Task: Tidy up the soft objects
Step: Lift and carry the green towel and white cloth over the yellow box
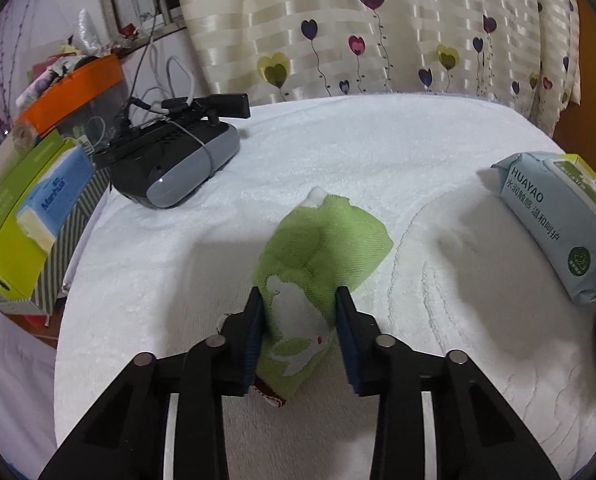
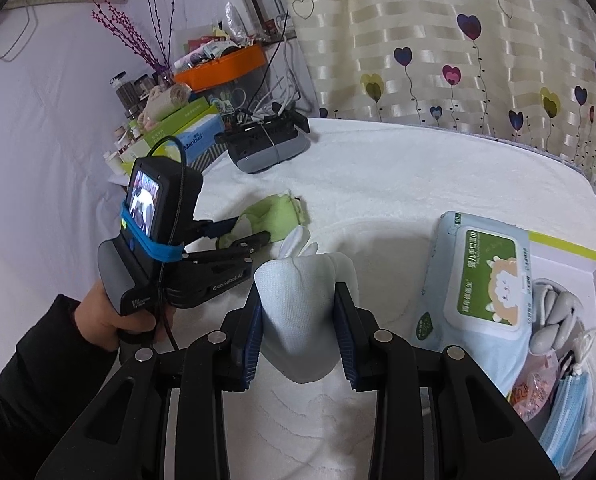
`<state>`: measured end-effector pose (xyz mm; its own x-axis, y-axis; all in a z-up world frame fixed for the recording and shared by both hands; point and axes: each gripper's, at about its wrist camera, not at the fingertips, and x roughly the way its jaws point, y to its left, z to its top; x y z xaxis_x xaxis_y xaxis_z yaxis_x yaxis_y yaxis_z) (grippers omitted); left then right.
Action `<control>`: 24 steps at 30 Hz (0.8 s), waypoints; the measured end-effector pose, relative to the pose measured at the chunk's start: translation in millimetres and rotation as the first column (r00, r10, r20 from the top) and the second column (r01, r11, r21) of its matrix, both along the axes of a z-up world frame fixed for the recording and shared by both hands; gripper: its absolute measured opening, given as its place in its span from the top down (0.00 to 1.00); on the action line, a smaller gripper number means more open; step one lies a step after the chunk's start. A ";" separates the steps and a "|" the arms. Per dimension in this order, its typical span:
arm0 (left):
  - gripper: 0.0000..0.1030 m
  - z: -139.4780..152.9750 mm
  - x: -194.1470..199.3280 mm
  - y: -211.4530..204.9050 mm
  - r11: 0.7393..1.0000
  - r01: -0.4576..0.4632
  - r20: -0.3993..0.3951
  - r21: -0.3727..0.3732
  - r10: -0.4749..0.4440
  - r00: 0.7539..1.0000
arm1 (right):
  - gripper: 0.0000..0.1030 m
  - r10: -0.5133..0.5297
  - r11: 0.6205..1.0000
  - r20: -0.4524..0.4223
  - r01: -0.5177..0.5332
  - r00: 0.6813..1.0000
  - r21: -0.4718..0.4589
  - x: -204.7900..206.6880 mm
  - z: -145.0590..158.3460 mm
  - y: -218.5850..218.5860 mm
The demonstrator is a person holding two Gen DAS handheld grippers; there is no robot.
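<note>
Two soft items are in hand, neither yet put away, so I judge the sort to be somewhere in the middle. Far left: clutter of boxes (image 1: 38, 216) and a black-and-grey device (image 1: 174, 164) at the far-left edge of the white towel (image 1: 378, 152); not part of the job, as far as I can tell. Left gripper (image 1: 300, 336) is clenched on the green sock (image 1: 318, 264): both blue pads press its near end, the rabbit-print part sits between the jaws, and the rest of the sock runs away from the fingers, lying on the towel. From the right wrist view the same sock (image 2: 270, 216) lies left of centre, mid-towel, with the person's hand (image 2: 110, 316) on that gripper's handle. Right gripper (image 2: 298, 336) is grasping the white sock (image 2: 298, 308): pads squeeze its middle, the toe bulges up beyond the fingers, and the near end hangs just over the towel; whether it touches I cannot tell. Right of it, a wipes pack (image 2: 482, 280) lies half over a green-rimmed box (image 2: 570, 248) that already holds grey items (image 2: 554, 316) and a blue mask (image 2: 570, 412). Judgement: that box looks like the collecting place; both socks are well apart from it, the green one farther.
</note>
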<state>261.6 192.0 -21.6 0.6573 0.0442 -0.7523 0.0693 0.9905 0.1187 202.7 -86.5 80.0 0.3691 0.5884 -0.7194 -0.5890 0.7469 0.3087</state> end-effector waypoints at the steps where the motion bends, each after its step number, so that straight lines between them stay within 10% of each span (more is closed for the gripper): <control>1: 0.72 2.0 -2.2 1.5 1.000 -0.009 0.004 -0.016 0.009 1.000 | 0.67 -0.001 1.000 0.000 0.001 1.000 0.003 -1.0 0.7 -2.1; 10: 0.73 47.8 -60.0 -3.9 0.973 -0.031 0.107 -0.227 0.056 0.993 | 0.67 -0.011 0.999 0.041 0.009 0.999 0.048 -17.9 18.3 -25.9; 24: 0.72 116.5 -156.7 -65.5 0.933 0.047 0.254 -0.357 0.048 0.966 | 0.67 -0.077 0.993 0.144 0.063 0.987 0.099 -67.8 51.5 -81.6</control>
